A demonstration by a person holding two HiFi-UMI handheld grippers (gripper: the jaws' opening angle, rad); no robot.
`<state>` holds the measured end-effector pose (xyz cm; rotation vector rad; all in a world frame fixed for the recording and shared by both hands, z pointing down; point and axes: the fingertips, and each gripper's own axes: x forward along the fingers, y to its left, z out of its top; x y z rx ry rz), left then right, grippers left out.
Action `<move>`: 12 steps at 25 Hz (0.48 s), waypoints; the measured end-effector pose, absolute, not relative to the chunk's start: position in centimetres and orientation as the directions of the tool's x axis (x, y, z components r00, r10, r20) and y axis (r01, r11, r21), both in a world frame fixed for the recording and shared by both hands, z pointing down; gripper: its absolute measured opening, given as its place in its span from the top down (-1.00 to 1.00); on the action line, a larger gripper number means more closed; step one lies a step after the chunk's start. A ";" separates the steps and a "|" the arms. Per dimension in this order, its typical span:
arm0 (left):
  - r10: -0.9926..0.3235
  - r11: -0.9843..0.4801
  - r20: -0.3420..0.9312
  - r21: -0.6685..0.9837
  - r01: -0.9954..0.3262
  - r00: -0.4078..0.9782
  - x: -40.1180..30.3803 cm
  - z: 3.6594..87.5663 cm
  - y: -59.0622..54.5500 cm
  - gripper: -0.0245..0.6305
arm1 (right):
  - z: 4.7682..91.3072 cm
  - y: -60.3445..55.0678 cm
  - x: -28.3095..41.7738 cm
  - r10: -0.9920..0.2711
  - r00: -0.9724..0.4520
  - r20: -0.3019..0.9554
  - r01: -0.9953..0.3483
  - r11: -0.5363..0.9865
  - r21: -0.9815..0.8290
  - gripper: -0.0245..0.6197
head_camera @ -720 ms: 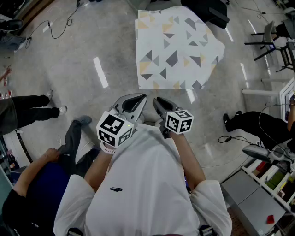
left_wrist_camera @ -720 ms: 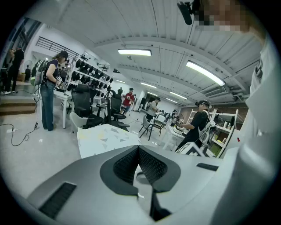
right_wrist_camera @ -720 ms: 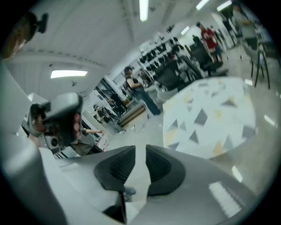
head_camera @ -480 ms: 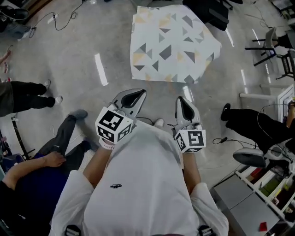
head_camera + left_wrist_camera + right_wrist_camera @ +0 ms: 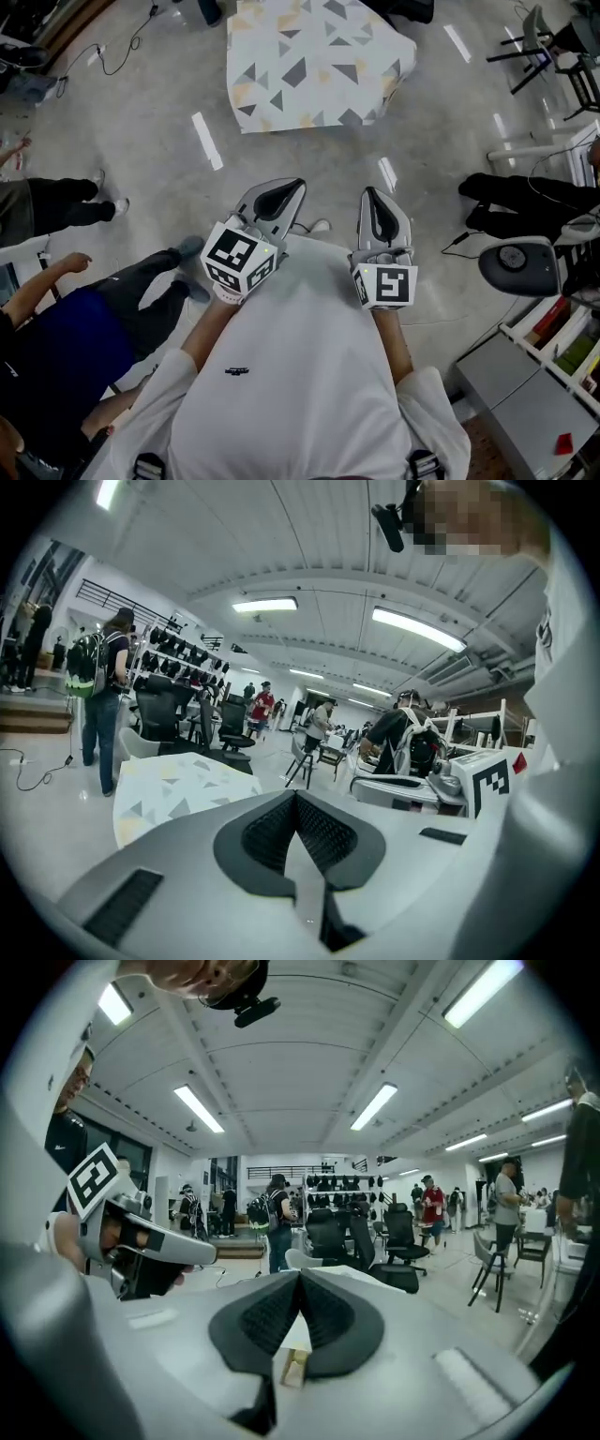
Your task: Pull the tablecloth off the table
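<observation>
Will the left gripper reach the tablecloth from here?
Probably not: the left gripper sits shut close to the person, and the tablecloth lies well ahead across bare floor. Nothing blocks the way; stepping closer should do it.

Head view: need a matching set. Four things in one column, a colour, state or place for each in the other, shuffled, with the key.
Things:
1. tablecloth
2. left gripper
3. wearer's T-shirt
4. seated person's top

Descriptions:
A. blue, at the lower left
B. jaws shut, nothing between them
C. plain white, at the bottom centre
D. grey and yellow triangle print, draped, at the top of the view

Pairs: 1-D, 2-B, 3-C, 4-A
</observation>
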<state>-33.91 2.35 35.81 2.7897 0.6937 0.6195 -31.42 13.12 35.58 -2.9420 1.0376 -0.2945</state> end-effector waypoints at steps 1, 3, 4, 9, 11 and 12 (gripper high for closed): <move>0.492 -0.867 0.350 0.284 0.410 0.797 -33.8 35.8 2.8 0.90 | 35.8 14.0 -31.4 -0.606 0.776 0.173 -0.598 -0.795 -0.102 0.89; 0.503 -0.862 0.352 0.274 0.427 0.789 -33.4 35.8 3.6 0.90 | 35.9 15.8 -31.4 -0.571 0.806 0.155 -0.549 -0.819 -0.166 0.89; 0.508 -0.859 0.350 0.266 0.437 0.787 -33.1 35.7 4.1 0.90 | 35.7 16.7 -31.5 -0.556 0.819 0.142 -0.530 -0.828 -0.185 0.89; 0.533 -0.846 0.341 0.242 0.475 0.775 -31.7 35.1 8.3 0.90 | 35.5 21.5 -31.4 -0.515 0.850 0.115 -0.495 -0.854 -0.162 0.89; 0.545 -0.838 0.349 0.243 0.488 0.763 -31.4 35.3 9.8 0.90 | 35.8 23.0 -31.2 -0.506 0.856 0.111 -0.484 -0.858 -0.173 0.89; 0.552 -0.834 0.353 0.244 0.496 0.755 -31.3 35.5 10.5 0.90 | 35.9 23.5 -31.1 -0.502 0.858 0.109 -0.481 -0.860 -0.173 0.89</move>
